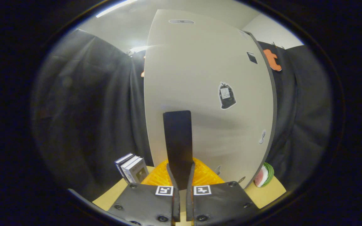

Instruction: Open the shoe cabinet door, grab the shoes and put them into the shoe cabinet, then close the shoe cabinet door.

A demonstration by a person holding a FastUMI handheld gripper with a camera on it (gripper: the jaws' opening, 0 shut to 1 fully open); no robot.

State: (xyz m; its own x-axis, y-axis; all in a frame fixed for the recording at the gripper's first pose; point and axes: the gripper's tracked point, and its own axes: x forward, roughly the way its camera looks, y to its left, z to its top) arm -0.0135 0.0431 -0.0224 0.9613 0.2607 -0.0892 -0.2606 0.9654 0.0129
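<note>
The gripper point(181, 175) has its fingers drawn close together, pinching the lower end of a dark flat handle point(178, 141) that rises from between the fingertips toward 12 o'clock. That handle lies against the white shoe cabinet door point(206, 94), which stands upright just beyond the fingers — broad and plain, with a few small stickers point(227, 95) on its face at about 2 o'clock. An orange ribbed mat point(204, 175) lies at the door's foot, either side of the fingers. The tan tabletop point(264, 193) carries a stack of small books point(132, 168) at 10 o'clock and a watermelon-slice toy point(264, 175) at 3 o'clock — black cloth walls behind.
</note>
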